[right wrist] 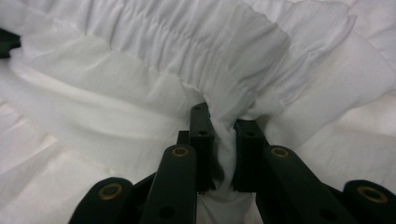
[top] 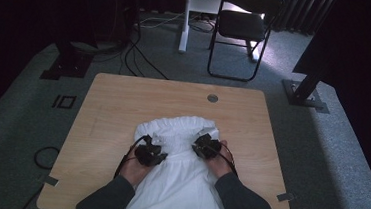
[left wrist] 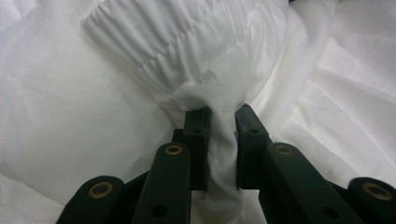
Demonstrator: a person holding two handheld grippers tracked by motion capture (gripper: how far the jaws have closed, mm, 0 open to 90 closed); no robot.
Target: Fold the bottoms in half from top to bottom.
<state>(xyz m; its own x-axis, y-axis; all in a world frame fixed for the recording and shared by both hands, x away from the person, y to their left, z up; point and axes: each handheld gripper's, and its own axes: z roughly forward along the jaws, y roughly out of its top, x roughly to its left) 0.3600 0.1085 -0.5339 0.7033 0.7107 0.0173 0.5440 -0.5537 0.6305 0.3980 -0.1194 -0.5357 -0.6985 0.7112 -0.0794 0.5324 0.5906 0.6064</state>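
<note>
While both hands rest low over the counter (top: 113,99), each gripper pinches a fold of the white garment (top: 182,184) that lies spread across the near half of the wooden top and hangs over the near edge toward the person. In the high view, the left gripper (top: 153,148) sits on the left side of the cloth's bunched upper part and the right gripper (top: 205,142) on its right side, near each other with a strip of gathered fabric between them.

From the left gripper view, the left gripper's fingers (left wrist: 198,140) are closed on a twisted tuck of the garment (left wrist: 93,116), which runs down between them; a ribbed, elastic-gathered band (left wrist: 177,42) rises just beyond the tips. In the right gripper view, the right gripper's fingers (right wrist: 201,140) likewise clamp a pinch of cloth (right wrist: 93,116) right under the same kind of shirred band (right wrist: 219,42), with soft folds to either side.

No brand, label or writing can be read on the garment, the grippers or the counter. A round grommet (top: 212,98) sits in the far part of the counter, well apart from the cloth. A dark folding chair (top: 244,29) stands on the grey carpet beyond.
</note>
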